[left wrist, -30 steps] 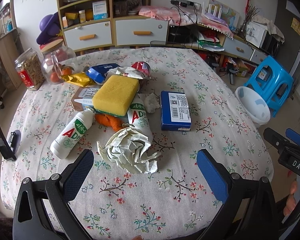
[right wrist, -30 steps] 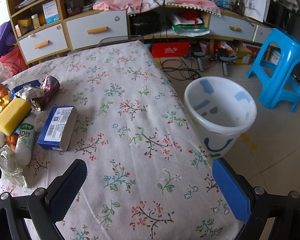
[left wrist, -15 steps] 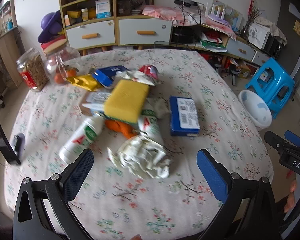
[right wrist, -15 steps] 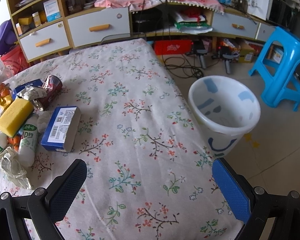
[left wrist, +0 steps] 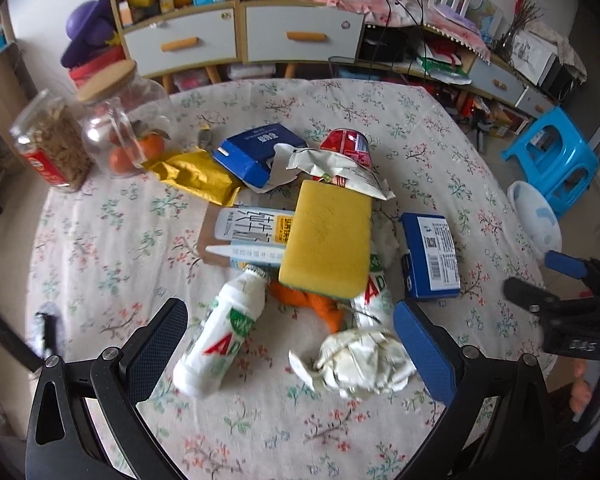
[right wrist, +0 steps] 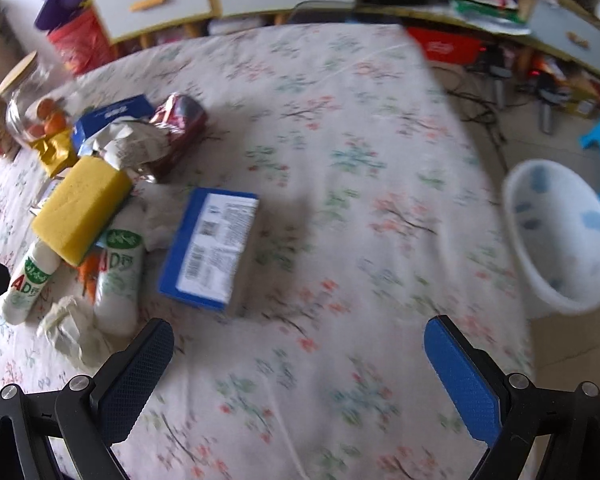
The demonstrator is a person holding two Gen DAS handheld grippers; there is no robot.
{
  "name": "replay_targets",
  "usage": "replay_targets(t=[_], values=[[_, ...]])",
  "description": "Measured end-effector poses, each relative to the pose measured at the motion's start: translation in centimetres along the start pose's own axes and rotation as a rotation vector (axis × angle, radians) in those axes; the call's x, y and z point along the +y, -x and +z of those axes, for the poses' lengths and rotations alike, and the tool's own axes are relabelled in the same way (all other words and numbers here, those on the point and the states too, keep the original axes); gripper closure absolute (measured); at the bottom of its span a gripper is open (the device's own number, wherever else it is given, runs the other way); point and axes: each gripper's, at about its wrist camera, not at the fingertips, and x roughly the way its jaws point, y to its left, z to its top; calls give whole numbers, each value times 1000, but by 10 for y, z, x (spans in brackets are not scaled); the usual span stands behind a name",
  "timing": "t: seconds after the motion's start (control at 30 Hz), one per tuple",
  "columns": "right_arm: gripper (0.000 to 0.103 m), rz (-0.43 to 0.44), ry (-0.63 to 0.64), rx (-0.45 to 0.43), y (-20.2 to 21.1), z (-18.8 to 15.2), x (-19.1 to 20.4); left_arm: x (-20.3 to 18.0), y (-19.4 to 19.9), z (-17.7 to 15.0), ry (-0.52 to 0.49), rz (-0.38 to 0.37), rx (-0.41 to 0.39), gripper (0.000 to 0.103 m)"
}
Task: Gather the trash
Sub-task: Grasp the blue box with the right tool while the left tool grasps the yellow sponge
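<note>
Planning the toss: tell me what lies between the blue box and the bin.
Right wrist view: only bare tablecloth between blue box and bin.

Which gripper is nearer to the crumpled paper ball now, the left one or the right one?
Left. The left gripper hangs open right over the crumpled paper ball, which lies between its jaws. The right gripper, also open, is off to the side, with the ball beyond its left jaw.

Soft daylight, fisheye bending at edges; right wrist view heavily motion-blurred, left sharper.
</note>
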Motion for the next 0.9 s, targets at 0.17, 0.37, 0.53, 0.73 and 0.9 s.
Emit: replay_targets(t=[0.17,0.37,0.53,0.73,0.9], values=[[4,32,2,61,-42,14,14,18,-20,9,78,-117,31,12],[13,168,-100,186,-83,28,14,32,-27,21,123,-141,25,12],[17,189,-85,188,-98,37,31,30,-33,24,129,-170,45,13],[35,174,-58,182,-104,40,40,8,-38,24,75,-183,53,15],[35,173,-68,147,-88,38,26,-15,-44,24,6,-150,54,15]])
